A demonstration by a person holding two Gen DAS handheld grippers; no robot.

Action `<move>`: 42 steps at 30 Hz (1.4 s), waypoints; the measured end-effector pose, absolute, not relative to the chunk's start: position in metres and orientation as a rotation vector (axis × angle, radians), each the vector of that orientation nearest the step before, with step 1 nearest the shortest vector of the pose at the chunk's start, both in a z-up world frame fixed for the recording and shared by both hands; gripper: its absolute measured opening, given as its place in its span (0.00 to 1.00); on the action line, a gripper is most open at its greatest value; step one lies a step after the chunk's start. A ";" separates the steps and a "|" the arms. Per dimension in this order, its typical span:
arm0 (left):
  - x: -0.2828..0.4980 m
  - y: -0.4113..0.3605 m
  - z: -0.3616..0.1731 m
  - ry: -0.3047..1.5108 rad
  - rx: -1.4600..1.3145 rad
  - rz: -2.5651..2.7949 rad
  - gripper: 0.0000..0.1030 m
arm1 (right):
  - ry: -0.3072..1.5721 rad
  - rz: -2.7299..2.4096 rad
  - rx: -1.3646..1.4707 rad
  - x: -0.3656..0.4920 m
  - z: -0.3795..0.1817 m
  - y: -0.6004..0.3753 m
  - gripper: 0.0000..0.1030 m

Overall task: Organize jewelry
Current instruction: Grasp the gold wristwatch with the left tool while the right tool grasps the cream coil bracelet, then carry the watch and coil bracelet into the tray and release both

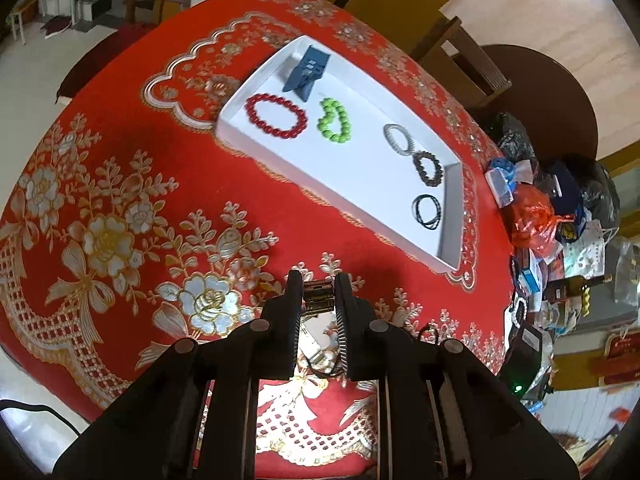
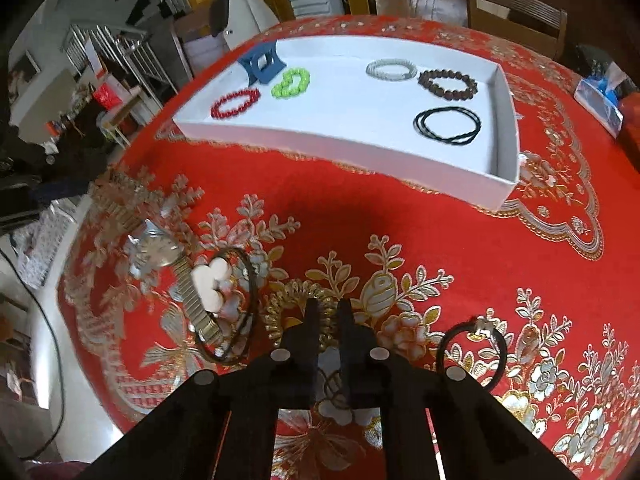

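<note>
My left gripper point(image 1: 318, 300) is shut on a gold link watch band point(image 1: 318, 295), held above the red tablecloth point(image 1: 160, 184). In the right wrist view the gold watch point(image 2: 158, 246) shows at the left, its band running up toward the frame's edge. My right gripper point(image 2: 329, 312) points down at the cloth, shut on a gold spiral hair tie point(image 2: 280, 308). Farther back, a white tray point(image 2: 320, 140) holds a red bead bracelet point(image 2: 235, 103), a green one point(image 2: 290, 83), a silver one point(image 2: 391, 69), a dark brown one point(image 2: 448, 84) and black cord loops point(image 2: 447, 126).
A blue stand point(image 2: 260, 65) sits in the tray's far left corner. A black hair tie with a white ornament point(image 2: 212, 284) lies left of my right gripper, and another black hair tie point(image 2: 472, 344) lies to its right. Wooden chairs point(image 2: 516, 12) and bags point(image 1: 532, 216) crowd the table's far side.
</note>
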State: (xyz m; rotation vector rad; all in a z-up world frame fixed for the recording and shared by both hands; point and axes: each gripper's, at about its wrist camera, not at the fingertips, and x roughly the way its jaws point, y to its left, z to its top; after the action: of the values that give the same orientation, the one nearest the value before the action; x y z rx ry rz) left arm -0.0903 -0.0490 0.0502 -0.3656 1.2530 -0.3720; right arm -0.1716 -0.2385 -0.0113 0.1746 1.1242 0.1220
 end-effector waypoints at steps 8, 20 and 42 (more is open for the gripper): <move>-0.084 -0.063 0.085 1.196 -0.307 -0.415 0.14 | 1.039 0.123 0.269 -0.175 0.024 -0.260 0.08; -0.054 -0.096 0.133 1.117 -0.237 -0.495 0.14 | 0.939 0.090 0.280 -0.157 0.068 -0.282 0.08; 0.039 -0.176 0.088 1.200 -0.046 -0.545 0.14 | 0.998 0.012 0.353 -0.072 0.041 -0.310 0.08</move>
State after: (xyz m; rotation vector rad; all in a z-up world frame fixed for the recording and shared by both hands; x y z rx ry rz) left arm 0.0392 -0.1757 0.0882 -0.0456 1.1997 -0.5447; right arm -0.0721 -0.3096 0.0414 0.3533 0.9979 0.0123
